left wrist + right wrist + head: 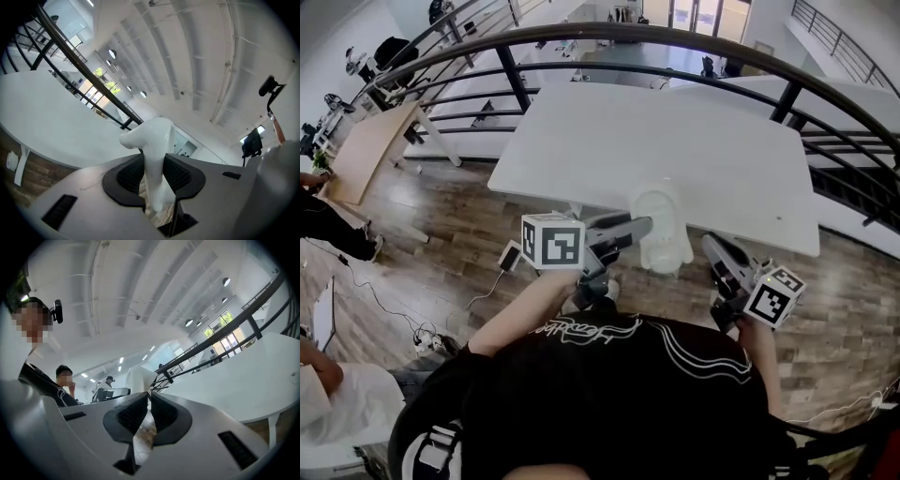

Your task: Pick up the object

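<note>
The object is a smooth white moulded piece with a rounded top (664, 230). It hangs over the wooden floor, just in front of the white table's near edge. My left gripper (643, 226) is shut on it from the left. In the left gripper view the white piece (157, 159) stands upright between the two dark pads (129, 176), which press on both its sides. My right gripper (710, 243) is to the right of the object and apart from it. In the right gripper view its jaws (150, 397) meet at the tips with nothing between them, and the white piece (139, 378) shows beyond.
A large white table (675, 150) stands ahead, with a curved black railing (694, 37) behind it. A power strip and cables (510, 255) lie on the wooden floor at the left. A seated person (323, 225) is at the far left. Another person (63, 376) shows in the right gripper view.
</note>
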The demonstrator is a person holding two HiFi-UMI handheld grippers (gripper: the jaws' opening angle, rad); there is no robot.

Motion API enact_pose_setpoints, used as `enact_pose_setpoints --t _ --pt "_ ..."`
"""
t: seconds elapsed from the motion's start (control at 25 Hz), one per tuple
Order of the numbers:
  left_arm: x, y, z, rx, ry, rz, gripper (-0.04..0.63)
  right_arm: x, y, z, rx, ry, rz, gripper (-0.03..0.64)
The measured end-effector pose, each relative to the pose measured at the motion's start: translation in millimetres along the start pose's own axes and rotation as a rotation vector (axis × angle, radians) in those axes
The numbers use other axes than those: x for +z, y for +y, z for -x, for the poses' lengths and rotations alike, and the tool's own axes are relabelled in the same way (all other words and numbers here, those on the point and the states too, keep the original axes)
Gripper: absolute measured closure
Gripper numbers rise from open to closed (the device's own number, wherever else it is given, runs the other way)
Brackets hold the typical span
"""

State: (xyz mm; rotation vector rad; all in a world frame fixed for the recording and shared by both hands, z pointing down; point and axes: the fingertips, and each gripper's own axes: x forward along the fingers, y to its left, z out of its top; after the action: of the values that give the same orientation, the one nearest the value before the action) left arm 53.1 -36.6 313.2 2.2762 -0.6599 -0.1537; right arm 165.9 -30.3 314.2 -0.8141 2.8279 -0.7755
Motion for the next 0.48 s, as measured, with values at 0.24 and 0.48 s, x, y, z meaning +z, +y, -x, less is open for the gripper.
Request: enact_pose_setpoints --t 0.24,0.48 --pt "2.9 -4.4 1.0 0.004 0.002 -0.014 0.466 -0.4 4.4 -1.3 0.004 0.010 0.014 0.588" --pt "4.8 -7.9 3.9 0.015 0.002 -0.022 0.466 2.5 9.5 -0.7 -0.002 0.014 0.030 0.588"
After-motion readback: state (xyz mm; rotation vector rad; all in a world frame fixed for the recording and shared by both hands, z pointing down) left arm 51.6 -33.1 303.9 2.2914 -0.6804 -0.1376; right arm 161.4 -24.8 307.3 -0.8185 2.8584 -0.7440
